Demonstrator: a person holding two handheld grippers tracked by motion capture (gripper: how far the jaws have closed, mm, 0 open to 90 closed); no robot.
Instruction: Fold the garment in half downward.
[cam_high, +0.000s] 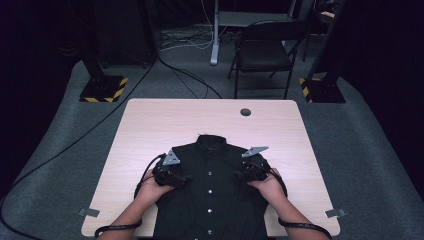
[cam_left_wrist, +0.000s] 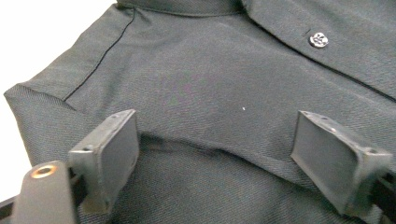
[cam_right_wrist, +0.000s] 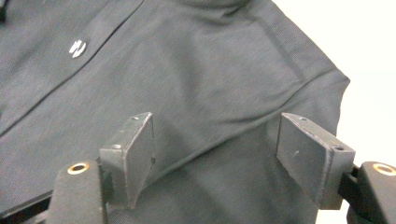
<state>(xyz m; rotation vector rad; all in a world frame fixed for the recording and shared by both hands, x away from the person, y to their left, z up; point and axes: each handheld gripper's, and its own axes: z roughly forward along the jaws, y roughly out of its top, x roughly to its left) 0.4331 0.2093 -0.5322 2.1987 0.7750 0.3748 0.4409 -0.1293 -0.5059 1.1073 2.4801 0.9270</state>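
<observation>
A black button-up shirt (cam_high: 210, 200) lies flat on the pale wooden table (cam_high: 150, 125), collar at the far end and buttons up the middle. My left gripper (cam_high: 186, 178) rests on its left chest and my right gripper (cam_high: 239, 175) on its right chest, both pointing inward. In the left gripper view the left gripper (cam_left_wrist: 215, 119) stands open, jaws wide over the shirt (cam_left_wrist: 196, 70), with a low fold of cloth running between them and a button (cam_left_wrist: 318, 40) beyond. In the right gripper view the right gripper (cam_right_wrist: 215, 116) is also open above a crease in the shirt (cam_right_wrist: 187, 56) near its shoulder edge.
Bare table shows on both sides of the shirt and beyond the collar, with a cable hole (cam_high: 245, 112) near the far edge. Tape tabs (cam_high: 89, 212) mark the near corners. A folding chair (cam_high: 262, 52) and striped stand bases (cam_high: 102, 89) sit on the floor behind.
</observation>
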